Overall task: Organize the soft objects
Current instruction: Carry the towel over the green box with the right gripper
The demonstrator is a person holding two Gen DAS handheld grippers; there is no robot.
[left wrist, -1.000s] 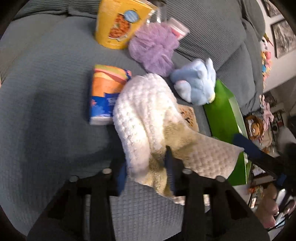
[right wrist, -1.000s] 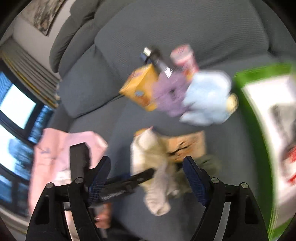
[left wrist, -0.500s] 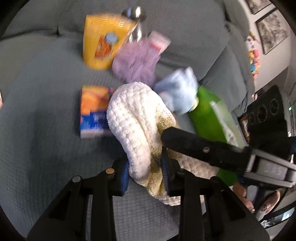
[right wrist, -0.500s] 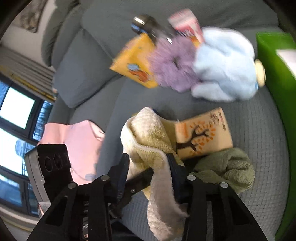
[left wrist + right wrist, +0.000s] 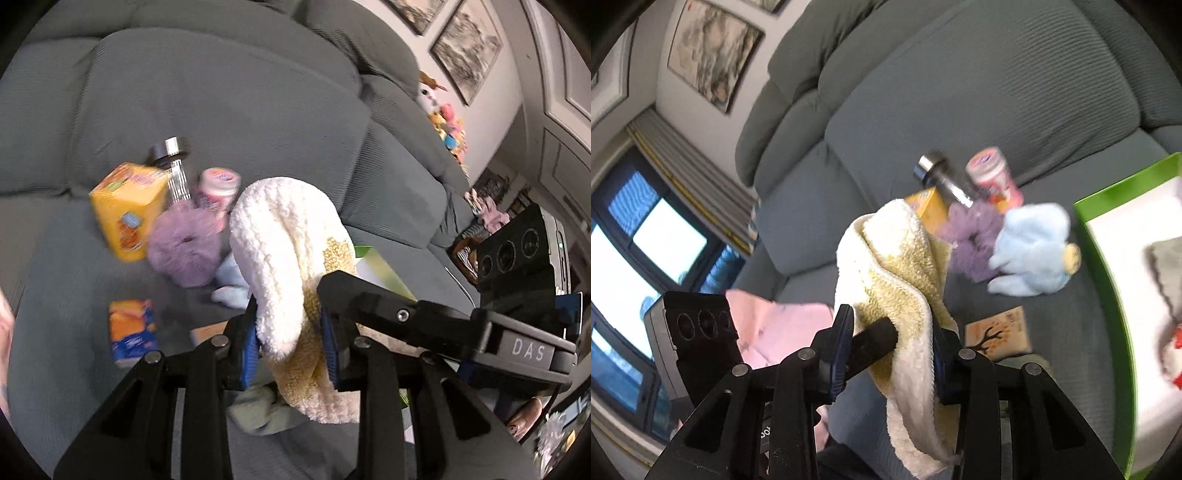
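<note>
We see the cream towel [image 5: 284,258] lifted above the sofa [image 5: 221,92], and both grippers have it. The left gripper [image 5: 290,350] is clenched on the lower part of the towel, with the blue pads pressing the cloth from both sides. The jaws of the right gripper [image 5: 892,350] have just been closing, and now they are clamped on the same towel; one finger of the left gripper also lies between them, beside the cloth. The towel stands up as a folded hump over the fingers and its loose end hangs down below them.

On the sofa seat behind the towel, near the back cushion, we see a group of things close together: a yellow box [image 5: 127,210], a purple puff [image 5: 184,247], a pink cup [image 5: 218,188] and a bottle with metal cap [image 5: 173,162]. A light blue plush toy [image 5: 1034,254] lies just beside the purple puff. A small orange and blue packet [image 5: 131,332] lies alone toward the front edge of the seat. A card with a tree drawing [image 5: 997,332] lies flat on the seat under the grippers, and a grey-green cloth [image 5: 258,410] is bunched just below the hanging towel. At the right end of the seat stands a green box [image 5: 1115,295] with white inside. A pink cloth [image 5: 775,325] lies at the left end.
</note>
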